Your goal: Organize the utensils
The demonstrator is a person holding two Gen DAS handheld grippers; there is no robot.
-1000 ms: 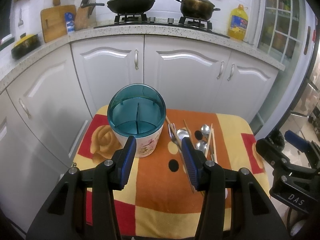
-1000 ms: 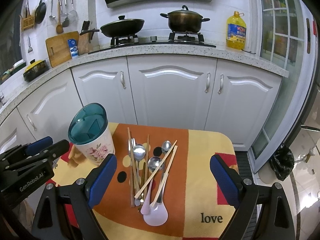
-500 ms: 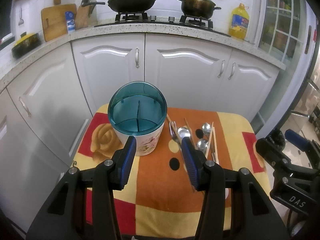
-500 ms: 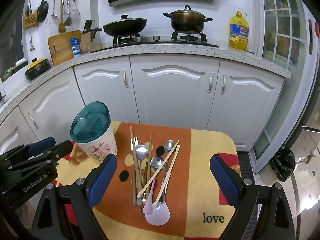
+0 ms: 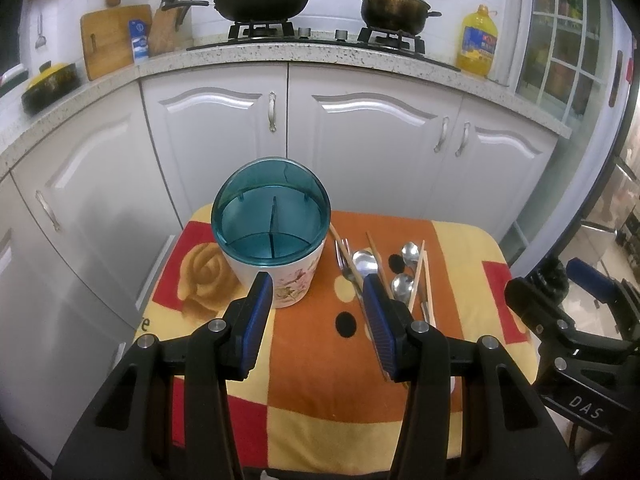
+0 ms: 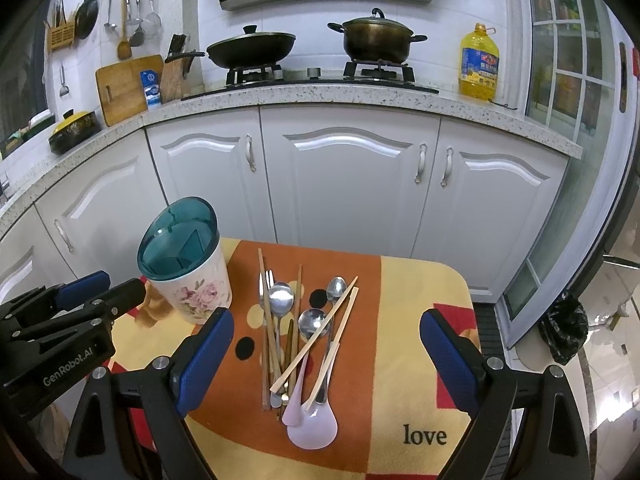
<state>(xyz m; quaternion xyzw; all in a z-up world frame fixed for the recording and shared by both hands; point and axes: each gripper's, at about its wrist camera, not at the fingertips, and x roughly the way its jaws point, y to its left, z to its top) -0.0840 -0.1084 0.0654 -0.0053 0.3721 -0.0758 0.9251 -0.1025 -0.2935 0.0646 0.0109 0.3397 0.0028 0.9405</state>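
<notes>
Two grippers hang spread and empty: left gripper (image 5: pixel 318 294), right gripper (image 6: pixel 326 330). Crossed wooden chopsticks, steel spoons and fork (image 6: pixel 298 328) lie mid-frame beside the floral holder with teal divided top (image 6: pixel 186 268); pinching one risks dragging neighbours.

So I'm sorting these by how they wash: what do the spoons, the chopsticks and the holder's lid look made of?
Spoons: polished metal, likely stainless steel; their bowls mirror the light. Chopsticks: matte tan and brown sticks, probably wood or bamboo. Holder's lid: see-through teal plastic, glossy; the dividers show through it.
</notes>
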